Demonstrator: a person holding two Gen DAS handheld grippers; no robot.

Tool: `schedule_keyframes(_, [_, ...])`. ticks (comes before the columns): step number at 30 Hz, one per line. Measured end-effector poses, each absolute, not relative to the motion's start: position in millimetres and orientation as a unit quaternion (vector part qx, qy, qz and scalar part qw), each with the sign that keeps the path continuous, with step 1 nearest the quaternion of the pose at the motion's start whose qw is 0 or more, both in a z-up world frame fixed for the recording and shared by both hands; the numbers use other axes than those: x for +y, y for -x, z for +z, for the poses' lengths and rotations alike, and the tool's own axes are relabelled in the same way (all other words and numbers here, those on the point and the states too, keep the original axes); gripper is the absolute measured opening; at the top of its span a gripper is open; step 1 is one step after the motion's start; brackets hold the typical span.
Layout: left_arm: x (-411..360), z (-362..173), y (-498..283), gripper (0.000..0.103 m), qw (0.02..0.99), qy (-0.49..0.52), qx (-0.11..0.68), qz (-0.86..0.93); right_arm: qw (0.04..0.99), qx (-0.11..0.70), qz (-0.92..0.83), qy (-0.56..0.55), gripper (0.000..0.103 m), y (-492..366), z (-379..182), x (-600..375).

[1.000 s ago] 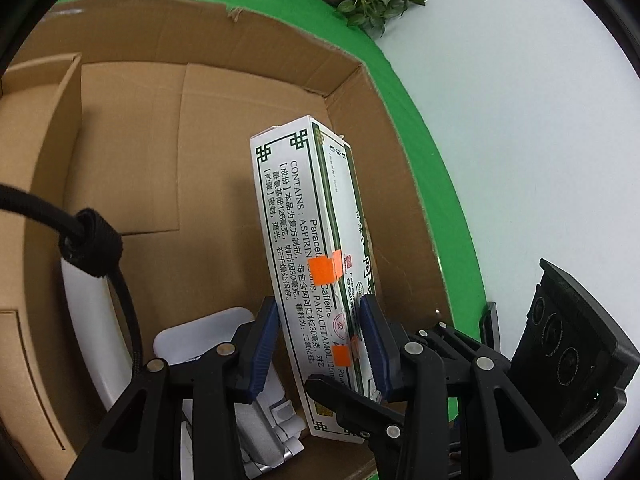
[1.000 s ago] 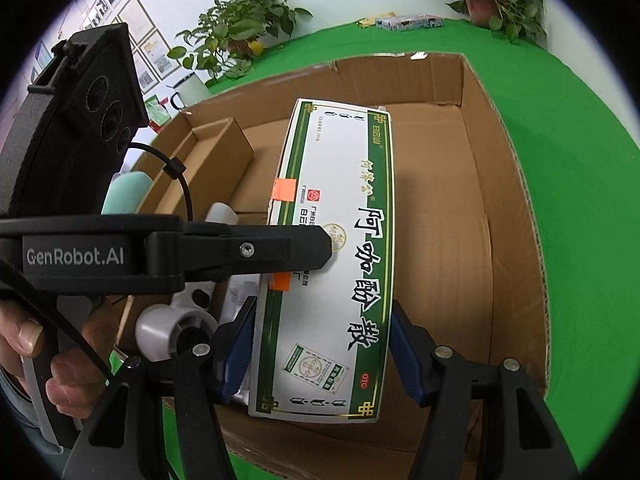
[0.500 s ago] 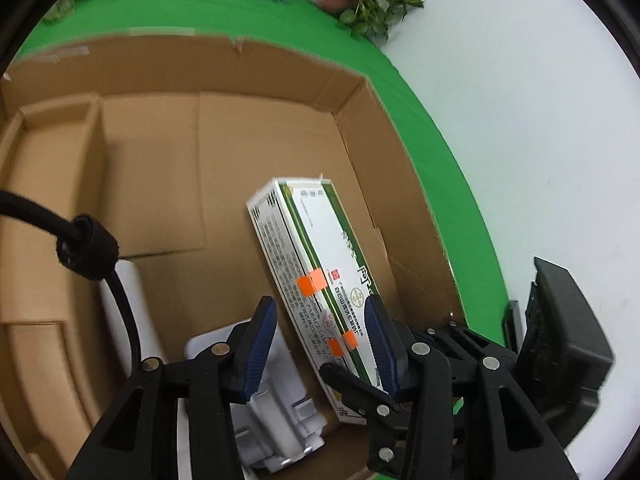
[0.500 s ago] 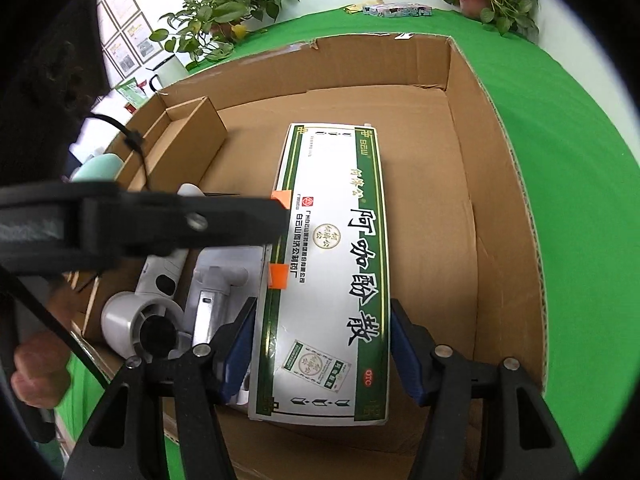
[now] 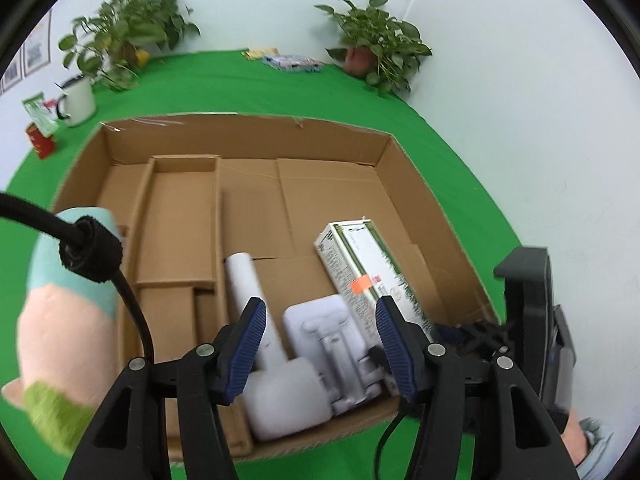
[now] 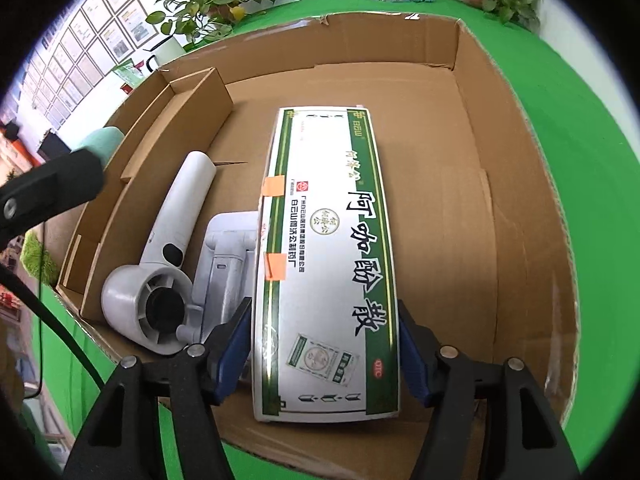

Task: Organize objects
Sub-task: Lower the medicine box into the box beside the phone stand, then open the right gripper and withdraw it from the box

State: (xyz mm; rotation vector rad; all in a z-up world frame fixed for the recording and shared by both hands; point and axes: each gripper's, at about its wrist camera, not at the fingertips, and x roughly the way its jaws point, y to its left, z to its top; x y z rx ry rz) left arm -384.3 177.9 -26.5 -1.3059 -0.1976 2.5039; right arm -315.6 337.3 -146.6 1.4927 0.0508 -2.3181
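- Cardboard box [image 6: 520,208]: plain brown corrugated board, matt, with raw torn edges along the rim.
- Medicine carton [image 6: 332,248]: printed paperboard, smooth, with a slight sheen.
- Hair dryer [image 6: 160,280]: white moulded plastic, smooth, satin.
- Table cloth [image 5: 280,88]: green fabric, matt.
- Plush toy [image 5: 68,320], left of frame: soft, fuzzy cloth.
- Mug [image 5: 78,100], upper left: glossy white enamel.

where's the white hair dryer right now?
The white hair dryer lies flat in the brown cardboard box, left of centre in the right wrist view, between the cardboard divider and the white folding stand.
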Motion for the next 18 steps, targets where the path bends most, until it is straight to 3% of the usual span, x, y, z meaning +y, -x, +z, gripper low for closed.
schedule_keyframes(10, [138.5, -26.7, 336.2, 0.056, 0.121, 0.443, -0.076, 0.885, 0.158, 0.019, -0.83, -0.535, 0.065, 311.1, -143.0, 334.0])
schedule_keyframes(12, [132.7, -27.2, 326.9, 0.056, 0.107, 0.434, -0.064, 0.892, 0.159, 0.029, -0.831, -0.532, 0.073, 307.8, -141.3, 327.5])
schedule_keyframes(18, [119.9, -31.1, 306.4, 0.062, 0.069, 0.411, -0.054, 0.908, 0.168, 0.033, -0.842, -0.512, 0.079, 297.0, -135.3, 326.0])
